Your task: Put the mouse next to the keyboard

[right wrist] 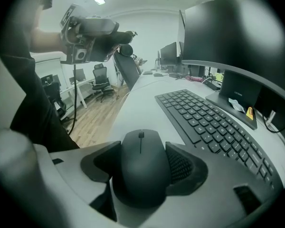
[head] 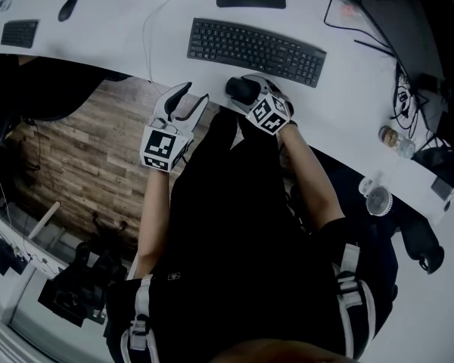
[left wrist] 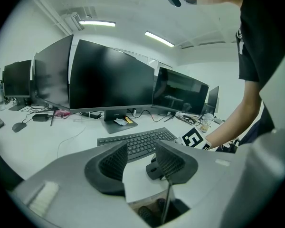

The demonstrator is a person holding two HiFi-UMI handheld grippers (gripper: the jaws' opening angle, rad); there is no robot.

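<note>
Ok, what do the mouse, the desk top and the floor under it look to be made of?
The black computer mouse: apparently matt plastic, smooth moulded shell, no gloss. The white desk top: smooth laminate or painted board, likely; even, seamless, soft sheen. The brown plank floor: wood or wood-look laminate; grain and plank joints show, which one unclear.

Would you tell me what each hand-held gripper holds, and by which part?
The right hand-held gripper clasps the mouse by its two long sides; the left hand-held gripper holds nothing.
</note>
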